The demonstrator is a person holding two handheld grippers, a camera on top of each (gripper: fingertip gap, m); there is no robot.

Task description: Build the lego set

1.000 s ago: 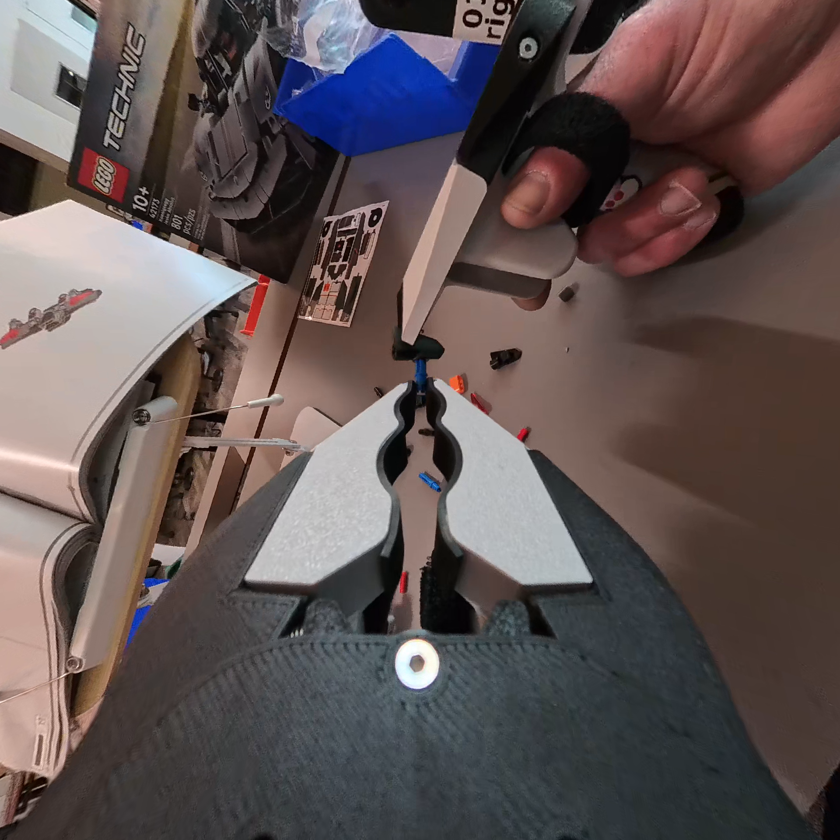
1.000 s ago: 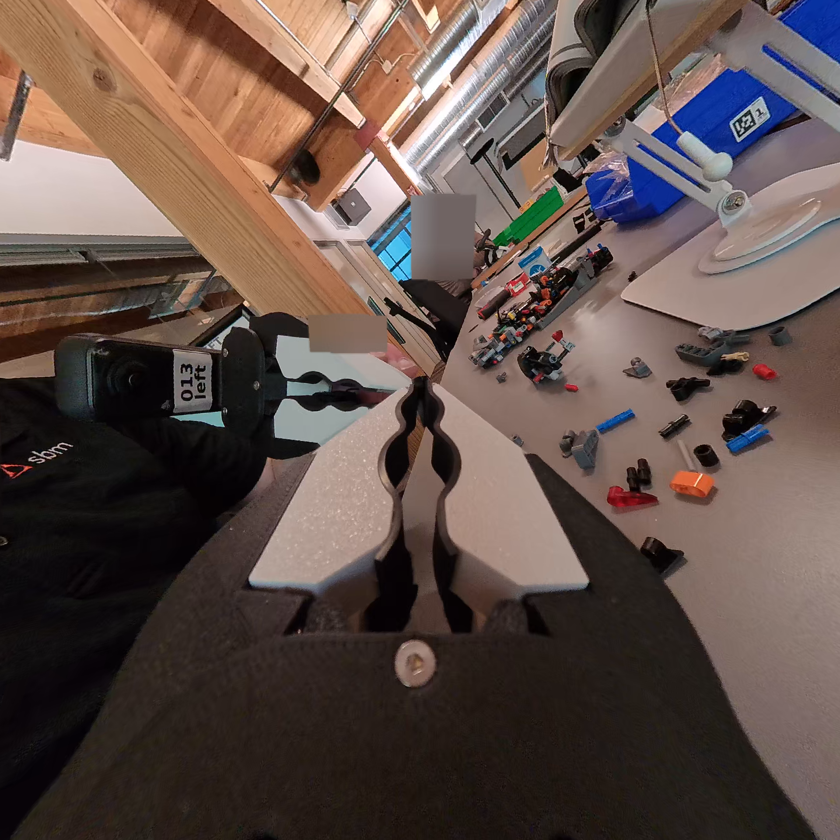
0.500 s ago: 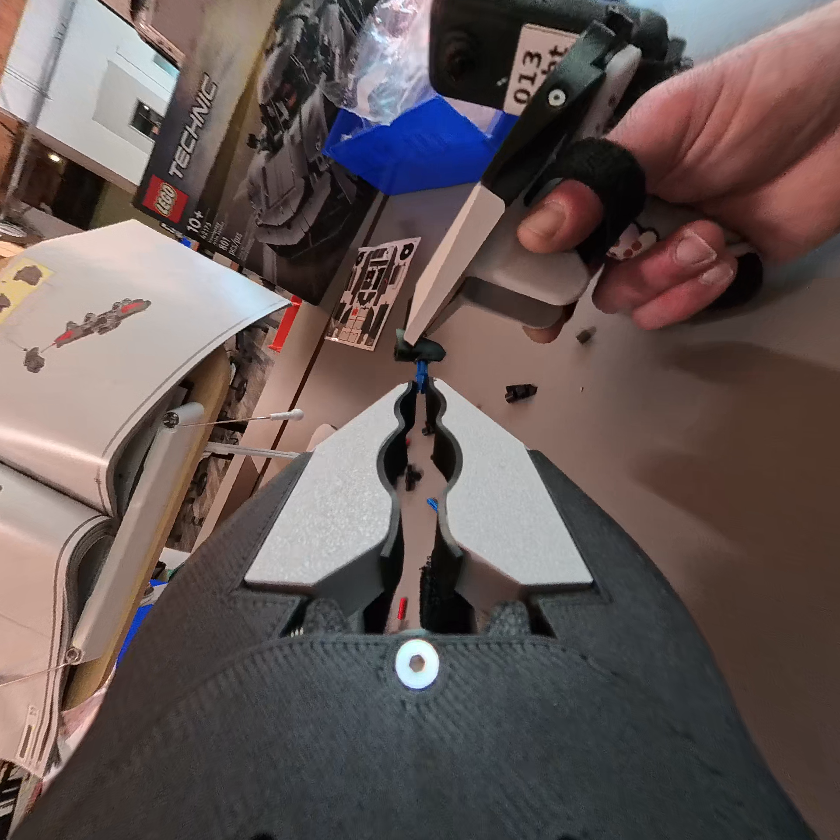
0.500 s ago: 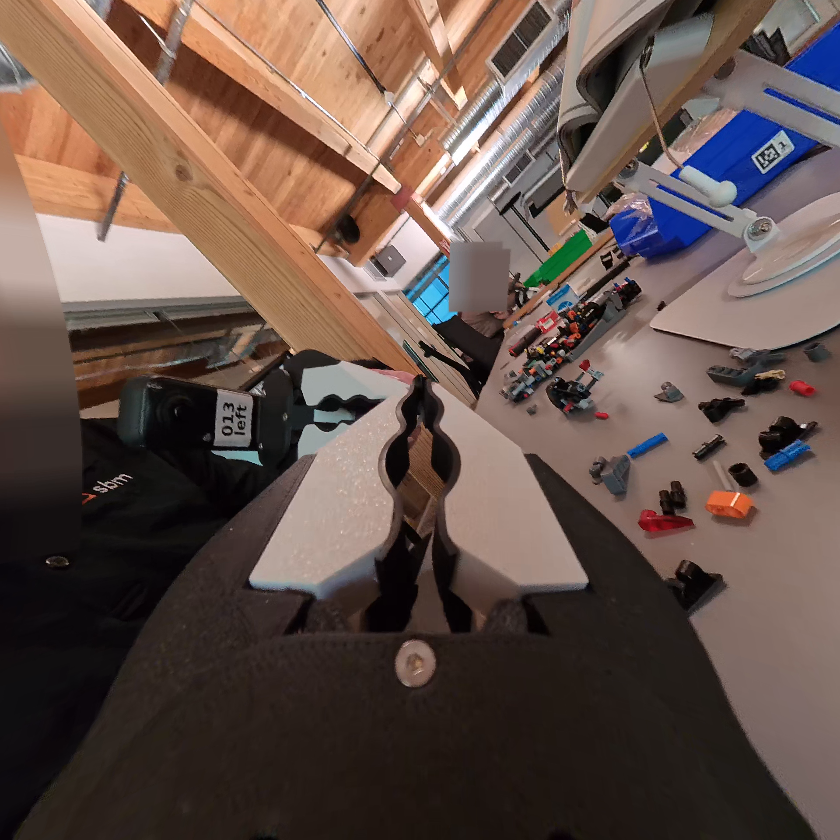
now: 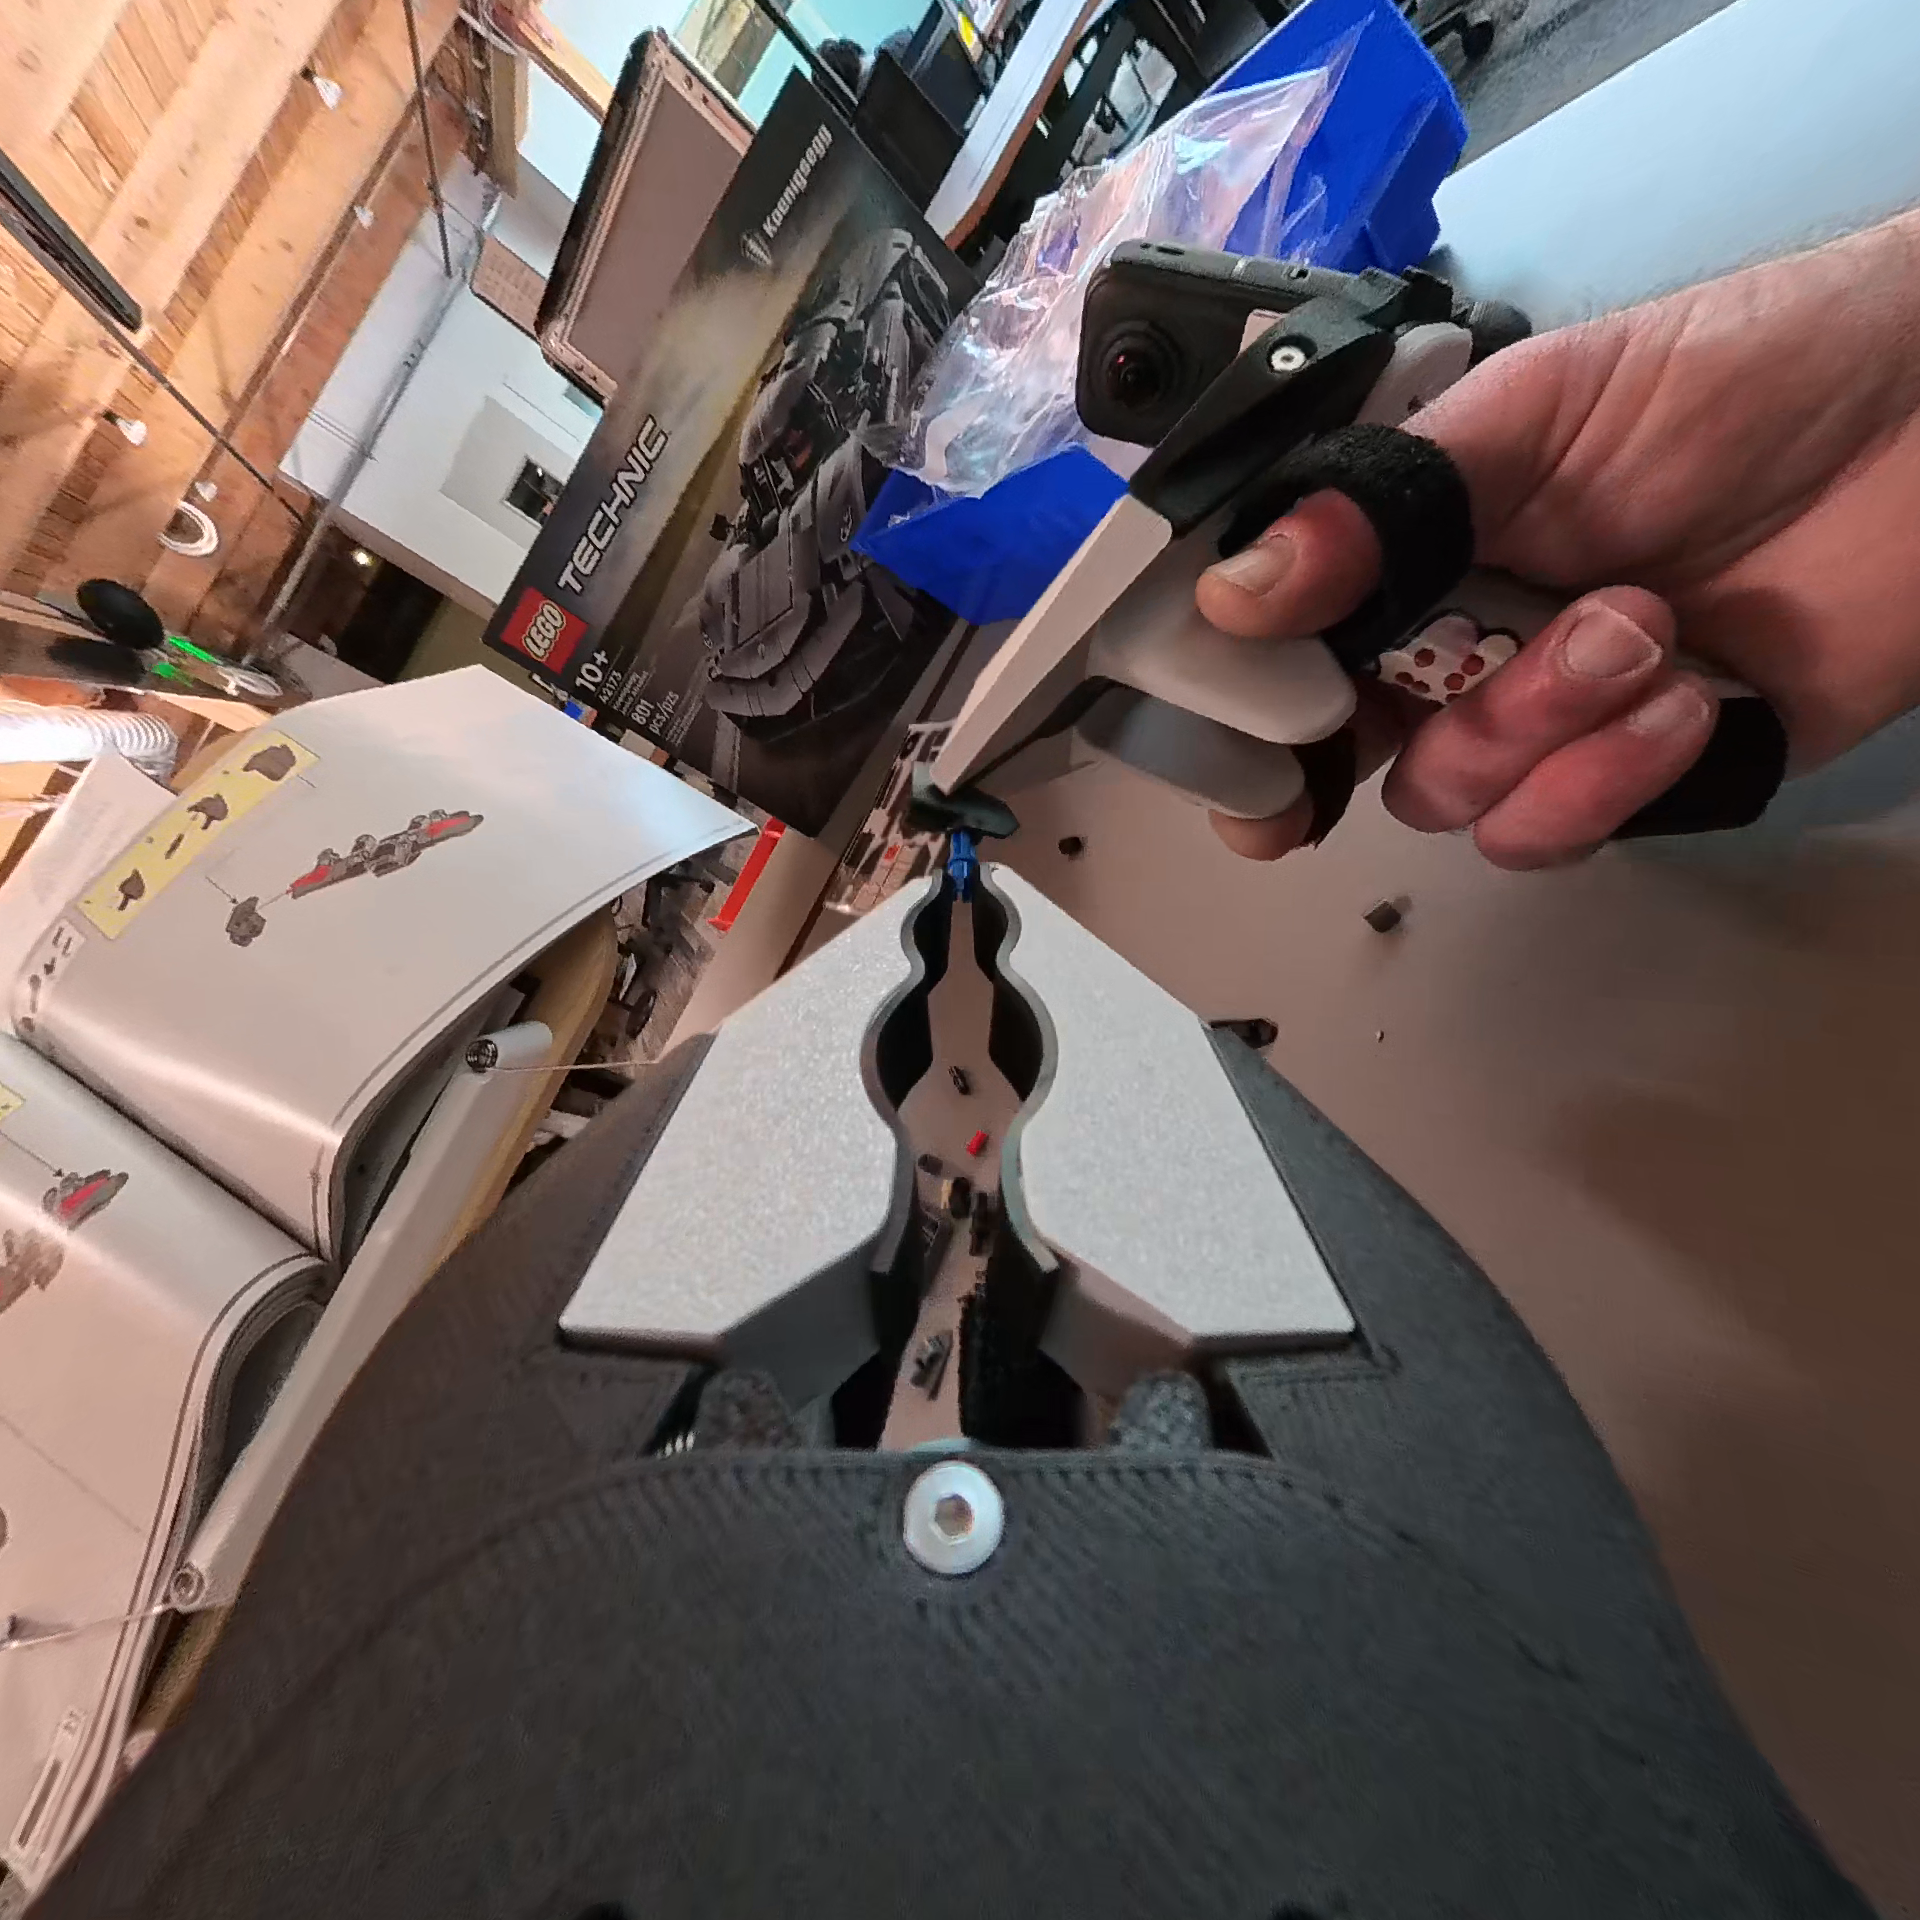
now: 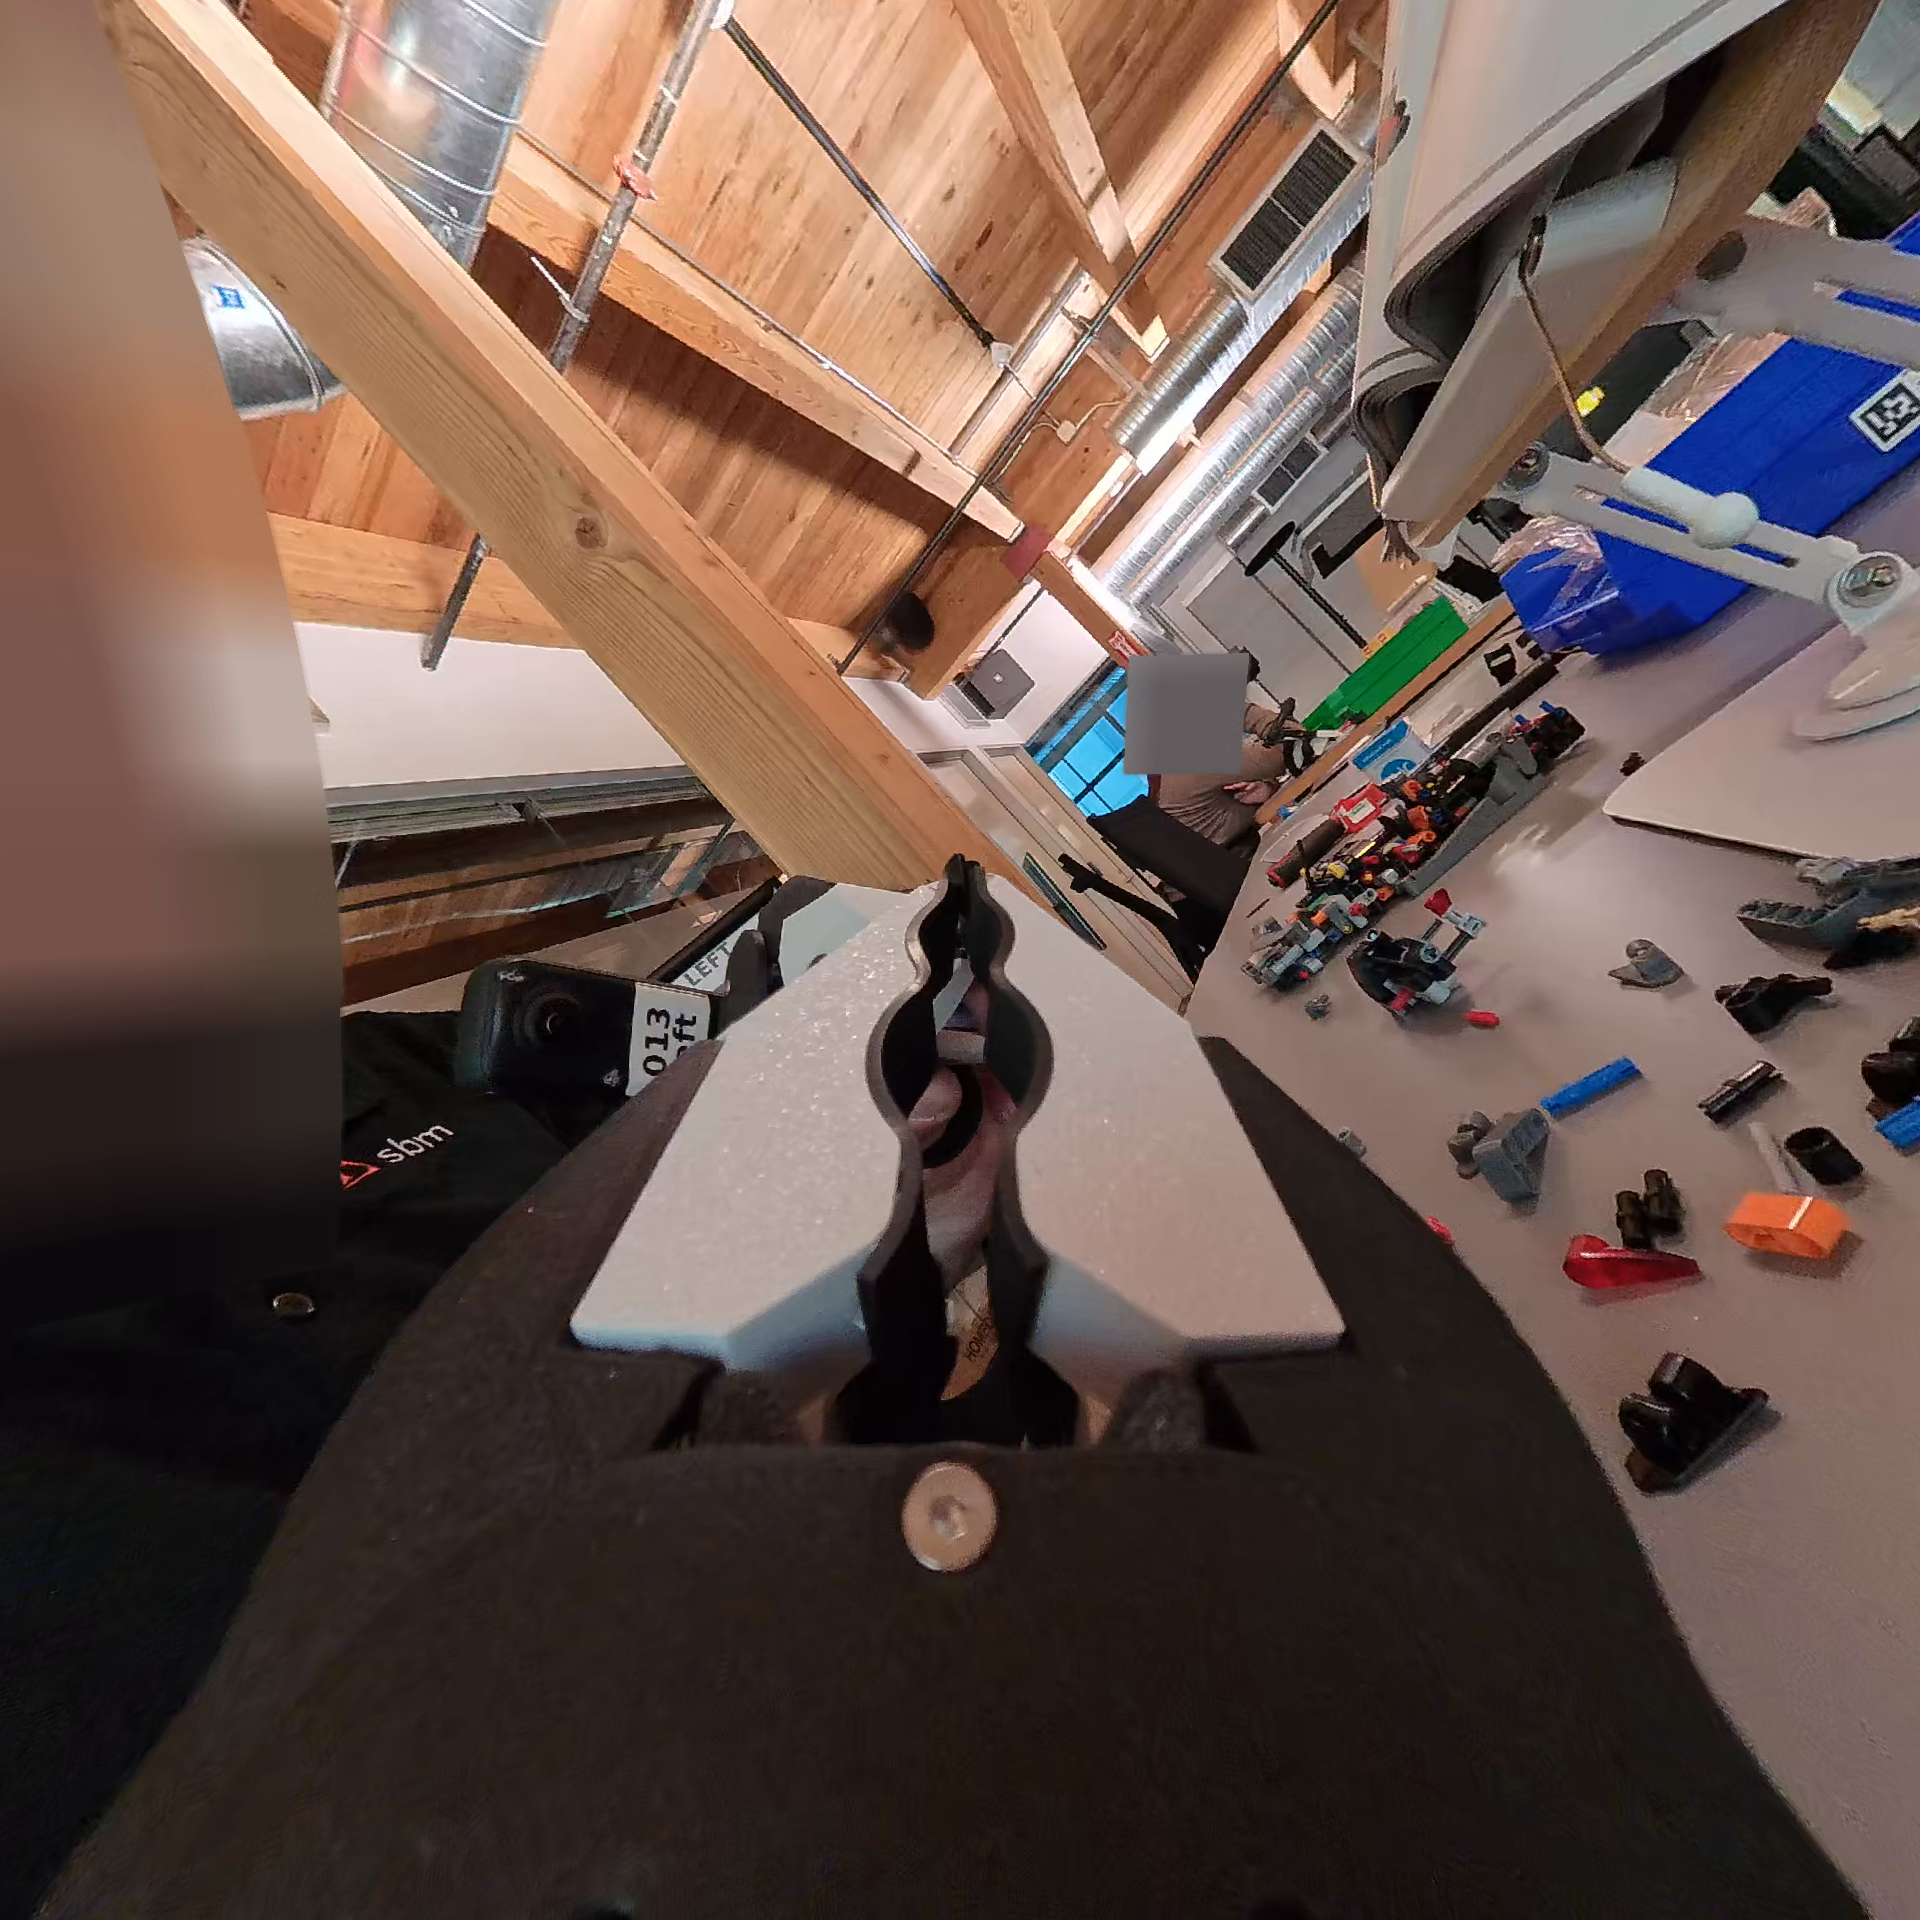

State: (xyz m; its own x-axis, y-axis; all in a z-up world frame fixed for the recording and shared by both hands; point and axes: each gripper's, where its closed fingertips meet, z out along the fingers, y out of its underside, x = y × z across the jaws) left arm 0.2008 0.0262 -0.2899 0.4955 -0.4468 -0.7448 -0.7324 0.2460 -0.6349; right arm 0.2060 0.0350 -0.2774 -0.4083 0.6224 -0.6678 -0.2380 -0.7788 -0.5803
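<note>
In the left wrist view my left gripper (image 5: 961, 896) is shut on a small blue pin (image 5: 961, 857) at its fingertips. The pin's far end meets a small black piece (image 5: 961, 814). The right gripper (image 5: 951, 781), held by a hand (image 5: 1621, 582), comes down from the upper right and is shut on that black piece. Both are held in the air above the grey table (image 5: 1558, 1039). In the right wrist view my right gripper (image 6: 961, 883) has its jaws together; the black piece hardly shows at its dark tip. The left gripper's camera body (image 6: 582, 1029) lies behind it.
A lego box (image 5: 748, 499), a blue bin (image 5: 1039, 530) with a plastic bag and an open instruction booklet (image 5: 343, 894) on a stand are at the left. Loose parts lie on the table: an orange piece (image 6: 1787, 1224), a red piece (image 6: 1626, 1262), a black piece (image 6: 1683, 1418) and a part-built model (image 6: 1403, 831). The grippers are tip to tip, or close to it.
Both grippers have tilted and risen together away from the table, so more of the room shows. The blue pin and black piece stay joined at the tips.
</note>
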